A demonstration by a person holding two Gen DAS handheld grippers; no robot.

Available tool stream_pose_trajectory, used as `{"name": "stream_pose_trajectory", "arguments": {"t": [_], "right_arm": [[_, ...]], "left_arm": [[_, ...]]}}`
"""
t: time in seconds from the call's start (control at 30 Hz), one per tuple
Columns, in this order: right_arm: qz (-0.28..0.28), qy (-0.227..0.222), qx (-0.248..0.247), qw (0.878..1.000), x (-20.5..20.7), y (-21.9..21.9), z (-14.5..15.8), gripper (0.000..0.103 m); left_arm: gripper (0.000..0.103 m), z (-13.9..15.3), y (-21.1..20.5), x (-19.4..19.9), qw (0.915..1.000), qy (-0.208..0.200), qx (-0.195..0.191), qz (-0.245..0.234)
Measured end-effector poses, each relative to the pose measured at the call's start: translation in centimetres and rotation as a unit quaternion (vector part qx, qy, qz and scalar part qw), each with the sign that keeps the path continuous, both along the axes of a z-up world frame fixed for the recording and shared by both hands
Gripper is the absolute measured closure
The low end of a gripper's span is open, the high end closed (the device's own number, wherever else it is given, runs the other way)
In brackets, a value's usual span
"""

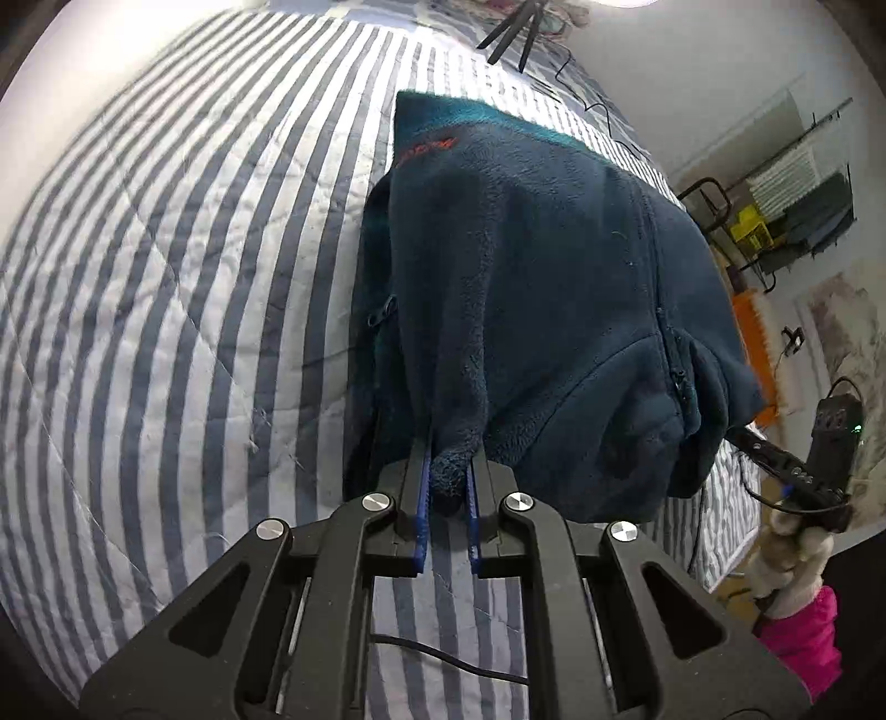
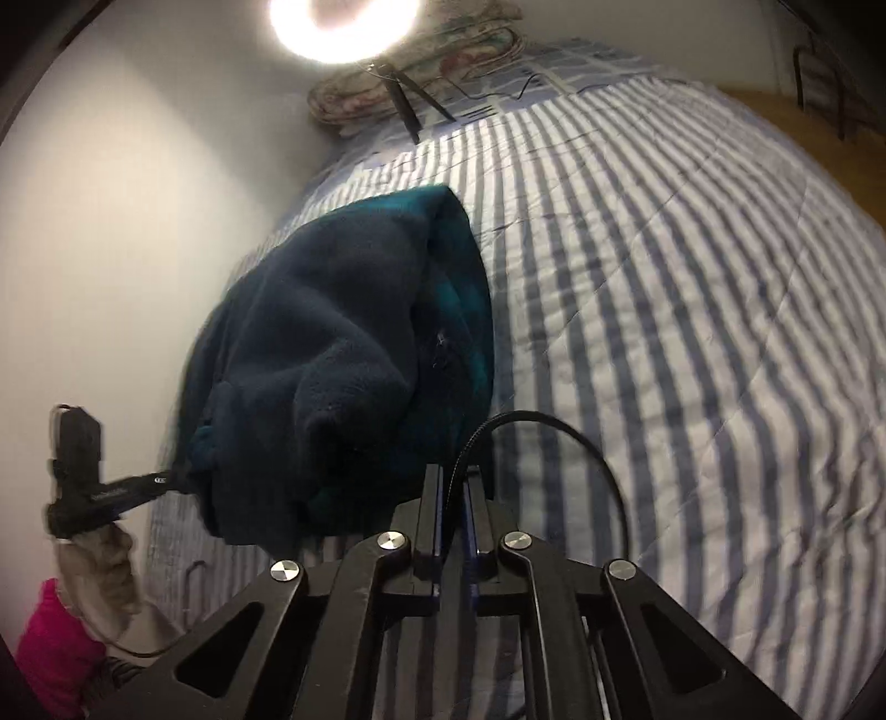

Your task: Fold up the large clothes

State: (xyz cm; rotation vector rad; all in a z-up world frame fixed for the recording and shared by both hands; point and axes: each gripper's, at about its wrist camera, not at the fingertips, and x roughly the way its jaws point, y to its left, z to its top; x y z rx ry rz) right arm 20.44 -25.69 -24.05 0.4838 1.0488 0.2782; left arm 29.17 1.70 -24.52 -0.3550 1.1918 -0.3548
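A dark teal fleece jacket with an orange logo and a zip is bunched up over the striped quilt. My left gripper is shut on a wad of its near edge, with fabric showing between the blue pads. In the right wrist view the jacket hangs left of my right gripper, whose jaws are shut; a black cable loop partly hides the tips. Seen from the left wrist, the right gripper bites the jacket's right edge. The left gripper grips the opposite edge. Gloved hands with pink sleeves hold both.
The striped quilt covers a wide bed. At its far end stand tripod legs under a bright ring light, beside a folded floral blanket. A thin cable lies there. Shelving and a yellow crate stand beyond the bed.
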Motion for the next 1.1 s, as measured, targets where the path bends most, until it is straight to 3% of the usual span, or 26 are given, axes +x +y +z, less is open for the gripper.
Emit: {"name": "stream_pose_trajectory", "arguments": {"t": [0.07, 0.17, 0.3, 0.47, 0.6, 0.7, 0.77, 0.87, 0.97, 1.03, 1.07, 1.1], "right_arm": [[0.005, -0.014, 0.017, 1.000, -0.8, -0.2, 1.3, 0.090], [0.023, -0.048, -0.022, 0.998, -2.8, 0.1, 5.1, 0.074], [0.065, -0.111, -0.098, 0.987, -6.4, 1.4, 12.2, 0.073], [0.093, -0.194, -0.184, 0.959, -11.4, 3.6, 20.9, 0.072], [0.093, -0.257, -0.204, 0.940, -15.4, 4.5, 27.7, 0.070], [0.091, -0.288, -0.218, 0.928, -17.7, 5.1, 31.4, 0.059], [0.091, -0.313, -0.219, 0.920, -19.4, 5.3, 34.0, 0.052], [0.092, -0.332, -0.216, 0.914, -20.1, 5.4, 35.8, 0.039], [0.087, -0.326, -0.210, 0.918, -18.3, 5.7, 34.5, 0.037], [0.087, -0.303, -0.186, 0.931, -15.7, 5.9, 32.3, 0.046], [0.089, -0.288, -0.175, 0.937, -14.1, 6.0, 31.1, 0.058], [0.088, -0.275, -0.166, 0.943, -12.4, 6.2, 29.8, 0.063]], "left_arm": [[0.092, 1.5, 0.4, -0.4, 0.9999, -0.009, -0.011, 0.006], [0.091, 4.3, 0.8, -1.8, 0.9989, -0.047, 0.004, 0.003], [0.091, 10.2, 1.5, -5.3, 0.9928, -0.119, -0.006, -0.001], [0.091, 19.0, 1.4, -10.1, 0.9762, -0.215, -0.003, -0.025], [0.088, 27.1, 1.8, -14.3, 0.9585, -0.282, -0.013, -0.037], [0.078, 32.2, 1.9, -16.9, 0.9461, -0.319, -0.017, -0.052], [0.057, 35.1, 2.4, -18.3, 0.9383, -0.340, -0.026, -0.057], [0.050, 37.2, 2.7, -19.0, 0.9293, -0.364, -0.018, -0.060], [0.050, 36.2, 1.8, -17.0, 0.9345, -0.349, -0.015, -0.067], [0.050, 34.2, 0.8, -14.8, 0.9422, -0.328, -0.019, -0.067], [0.050, 33.1, 0.4, -13.9, 0.9456, -0.319, -0.015, -0.062], [0.050, 32.0, 0.0, -12.4, 0.9493, -0.309, -0.011, -0.058]]}}
